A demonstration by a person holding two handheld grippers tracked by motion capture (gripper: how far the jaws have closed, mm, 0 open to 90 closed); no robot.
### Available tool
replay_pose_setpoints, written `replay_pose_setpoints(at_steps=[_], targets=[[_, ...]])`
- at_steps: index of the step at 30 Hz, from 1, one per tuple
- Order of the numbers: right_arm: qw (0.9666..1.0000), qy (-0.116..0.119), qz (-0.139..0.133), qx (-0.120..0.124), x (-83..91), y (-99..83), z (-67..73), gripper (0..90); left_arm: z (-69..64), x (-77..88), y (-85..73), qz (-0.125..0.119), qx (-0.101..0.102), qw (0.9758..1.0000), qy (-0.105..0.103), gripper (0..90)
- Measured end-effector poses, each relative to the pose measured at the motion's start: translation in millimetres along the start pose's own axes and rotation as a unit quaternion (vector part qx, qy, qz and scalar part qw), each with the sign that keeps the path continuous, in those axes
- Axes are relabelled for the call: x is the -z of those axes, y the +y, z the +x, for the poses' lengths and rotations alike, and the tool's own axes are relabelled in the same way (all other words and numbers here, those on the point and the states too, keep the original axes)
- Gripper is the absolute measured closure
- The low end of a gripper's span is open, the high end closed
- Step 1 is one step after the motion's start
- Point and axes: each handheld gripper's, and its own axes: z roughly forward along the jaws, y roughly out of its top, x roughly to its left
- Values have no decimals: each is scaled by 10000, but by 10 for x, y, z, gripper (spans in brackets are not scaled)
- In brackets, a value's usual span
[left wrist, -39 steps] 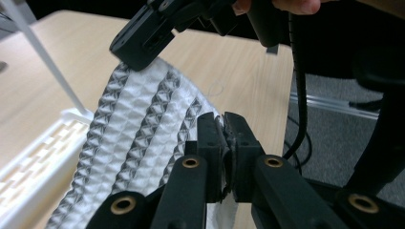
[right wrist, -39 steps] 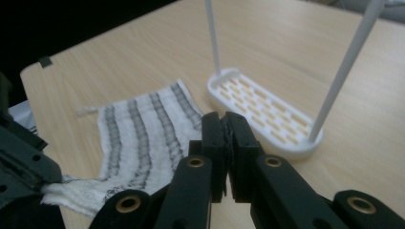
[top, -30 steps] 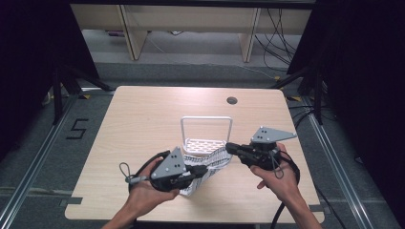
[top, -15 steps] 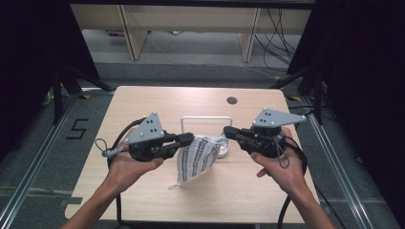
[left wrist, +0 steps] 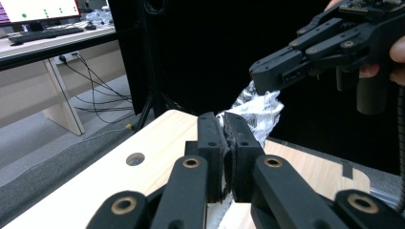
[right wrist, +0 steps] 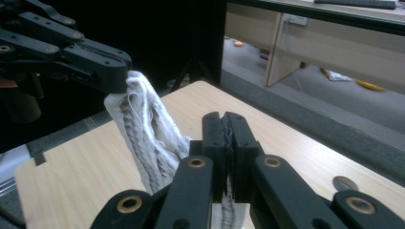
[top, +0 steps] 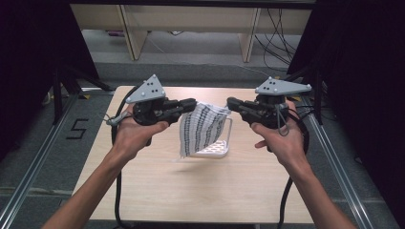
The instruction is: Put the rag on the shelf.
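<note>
- Work surface: a table point(top: 157, 191) with a light wood-grain top, rectangular, with rounded corners at the far edge.
- Far side of the top: one round dark cable hole point(left wrist: 135, 159), set near the far edge. It is open, with nothing on or in it.
- Near edge: a small notch point(right wrist: 37, 158) is cut into the top's edge at the person's side, seen in the right gripper view.
- Resting directly on the top: one white basket point(top: 216, 149) with a perforated base and a thin wire rim, standing about mid-table, slightly toward the far side.
- The table stands on grey carpeted floor point(top: 33, 191), between metal floor rails on either side.
</note>
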Motion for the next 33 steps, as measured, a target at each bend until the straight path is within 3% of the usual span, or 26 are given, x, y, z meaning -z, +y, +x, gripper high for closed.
replay_pose_setpoints(at_steps=[8,12,15,19,21,22,23,25,29,31,33], targets=[[9997,-208,2,-105,-134,167,-114,884,238,-167,98,-46,362,9993,127,858],[9991,-396,-15,-163,-240,238,-226,884,343,-259,132,-3,400,9990,220,858],[9985,-495,-20,-236,-336,268,-303,884,434,-352,158,43,550,9979,350,857],[9979,-541,-29,-362,-433,291,-380,884,542,-483,230,119,536,9969,560,857],[9972,-551,-9,-501,-505,307,-439,884,599,-545,242,140,599,9961,629,857],[9974,-577,-23,-420,-531,311,-472,884,635,-582,240,162,635,9956,666,857],[9965,-615,9,-560,-598,320,-519,884,691,-631,225,201,675,9950,705,857],[9966,-648,9,-518,-639,322,-560,884,730,-664,210,213,743,9944,723,856],[9948,-768,99,-660,-798,312,-679,884,894,-791,125,263,1045,9911,781,856],[9937,-824,135,-749,-877,295,-744,884,942,-836,101,340,1083,9899,848,855],[9928,-863,190,-805,-1002,260,-816,883,1027,-904,81,369,1321,9868,855,854]])
